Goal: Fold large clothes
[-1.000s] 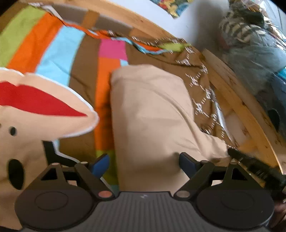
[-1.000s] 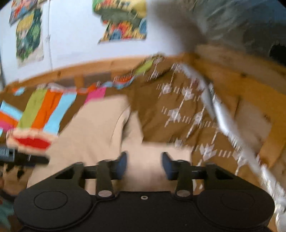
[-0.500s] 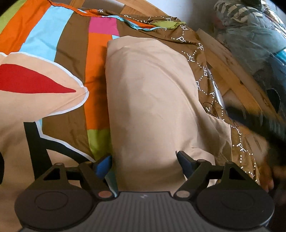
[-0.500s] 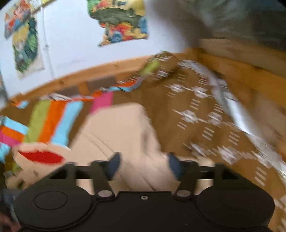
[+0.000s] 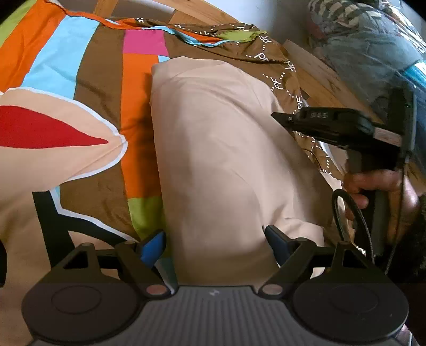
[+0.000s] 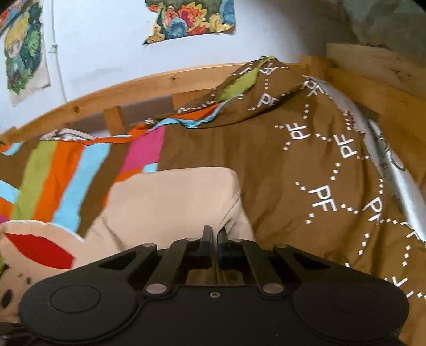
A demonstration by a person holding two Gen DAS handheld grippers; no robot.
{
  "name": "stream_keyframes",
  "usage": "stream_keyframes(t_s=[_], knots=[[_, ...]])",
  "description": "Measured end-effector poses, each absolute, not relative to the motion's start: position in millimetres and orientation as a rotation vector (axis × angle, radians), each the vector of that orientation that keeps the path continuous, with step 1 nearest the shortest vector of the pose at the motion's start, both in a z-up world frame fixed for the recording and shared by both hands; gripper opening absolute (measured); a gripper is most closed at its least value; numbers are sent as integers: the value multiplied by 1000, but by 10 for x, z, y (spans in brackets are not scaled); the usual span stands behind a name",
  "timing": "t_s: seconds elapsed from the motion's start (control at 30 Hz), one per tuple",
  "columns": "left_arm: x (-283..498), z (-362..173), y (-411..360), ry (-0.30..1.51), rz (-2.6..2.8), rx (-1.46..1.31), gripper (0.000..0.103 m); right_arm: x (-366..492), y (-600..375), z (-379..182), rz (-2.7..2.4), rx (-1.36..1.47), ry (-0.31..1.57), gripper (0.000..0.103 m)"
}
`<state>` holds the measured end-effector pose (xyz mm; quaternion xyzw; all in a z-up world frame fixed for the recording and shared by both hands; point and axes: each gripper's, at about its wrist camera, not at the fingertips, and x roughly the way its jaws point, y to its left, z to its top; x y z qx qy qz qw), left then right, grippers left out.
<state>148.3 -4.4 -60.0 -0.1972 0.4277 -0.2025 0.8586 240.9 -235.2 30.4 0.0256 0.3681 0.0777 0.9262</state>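
Observation:
A beige garment (image 5: 221, 149) lies folded into a long strip on the striped bedcover (image 5: 101, 79). My left gripper (image 5: 214, 235) is open, its blue-tipped fingers (image 5: 153, 246) standing on either side of the strip's near end. My right gripper (image 6: 215, 235) is shut with its black fingers pressed together over the beige garment (image 6: 170, 202) near its right edge, and no cloth shows between them. In the left wrist view the right gripper (image 5: 277, 117) hangs above the strip's right side, held by a hand (image 5: 378, 186).
A wooden bed frame (image 6: 159, 82) runs along the far side and right (image 5: 319, 74). A brown patterned cover (image 6: 306, 165) is bunched to the right. Bagged clothes (image 5: 367, 40) sit beyond the frame. Posters (image 6: 191, 18) hang on the white wall.
My right gripper has gone from open to shut and now shows at the right of the left wrist view. The left gripper stays open over the strip's near end.

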Motion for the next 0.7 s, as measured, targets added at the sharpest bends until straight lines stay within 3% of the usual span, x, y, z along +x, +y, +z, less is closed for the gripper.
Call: stream_keyframes(t_s=[0.27, 0.5, 0.63, 0.7], knots=[[1469, -606, -77, 898, -417, -395, 85, 2357, -2215, 80, 142, -133, 732, 4], [1436, -599, -58, 886, -408, -392, 86, 1624, -2466, 470, 204, -116, 676, 24], [1433, -631, -30, 883, -409, -434, 86, 1093, -2527, 400, 204, -175, 700, 40], [1437, -628, -38, 882, -407, -428, 86, 955, -2542, 238, 171, -215, 743, 40]])
